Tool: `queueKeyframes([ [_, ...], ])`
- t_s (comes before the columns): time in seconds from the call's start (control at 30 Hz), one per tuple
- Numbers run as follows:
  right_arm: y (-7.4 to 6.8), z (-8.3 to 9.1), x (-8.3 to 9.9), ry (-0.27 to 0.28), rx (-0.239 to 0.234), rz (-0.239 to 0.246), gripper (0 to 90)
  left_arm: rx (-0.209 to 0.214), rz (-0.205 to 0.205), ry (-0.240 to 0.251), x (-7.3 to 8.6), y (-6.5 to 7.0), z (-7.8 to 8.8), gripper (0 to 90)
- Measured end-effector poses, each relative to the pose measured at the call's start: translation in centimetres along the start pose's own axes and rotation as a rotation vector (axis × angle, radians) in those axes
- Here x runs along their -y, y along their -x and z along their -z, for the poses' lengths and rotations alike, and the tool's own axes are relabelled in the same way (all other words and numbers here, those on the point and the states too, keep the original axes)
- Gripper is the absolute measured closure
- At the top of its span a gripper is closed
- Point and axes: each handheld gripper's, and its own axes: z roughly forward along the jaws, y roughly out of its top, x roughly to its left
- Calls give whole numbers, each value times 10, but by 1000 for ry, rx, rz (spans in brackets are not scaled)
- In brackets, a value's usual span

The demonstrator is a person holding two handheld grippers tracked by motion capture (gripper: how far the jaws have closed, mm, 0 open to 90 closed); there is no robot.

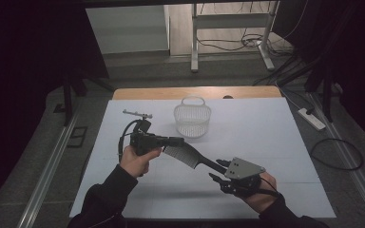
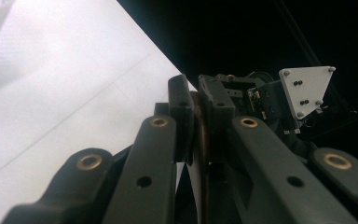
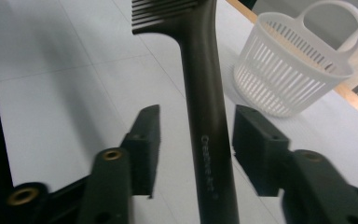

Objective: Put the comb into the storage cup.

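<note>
The left gripper [image 1: 175, 141], held level above the tabletop [image 1: 266, 133], clamps the comb [image 1: 190, 158] at its toothed end; the right gripper [image 1: 218, 170] jaws stand apart around the handle, not touching.

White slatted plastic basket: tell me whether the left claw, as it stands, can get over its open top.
Probably yes: the left claw, shut on the black plastic comb, sits just beside the white slatted plastic basket, with nothing between them.
</note>
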Motion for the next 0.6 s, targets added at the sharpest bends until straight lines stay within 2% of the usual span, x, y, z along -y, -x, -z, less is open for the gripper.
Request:
queueKeyframes([
  [0.07,2,0,0,-4,-2,-23,433,-10,-8,4,-1,1,2,839],
  [0.17,7,1,0,-12,-33,-77,375,-27,-22,4,-3,3,5,839],
  [0.2,9,2,0,-23,-47,-100,328,-31,-26,4,-4,3,5,838],
  [0.5,19,3,3,-46,-77,-183,194,-68,-63,0,-11,7,10,838],
  [0.57,22,3,5,-71,-82,-224,155,-79,-73,-1,-13,7,10,838],
  [0.6,22,3,5,-71,-82,-224,155,-84,-78,-1,-14,7,11,838],
])
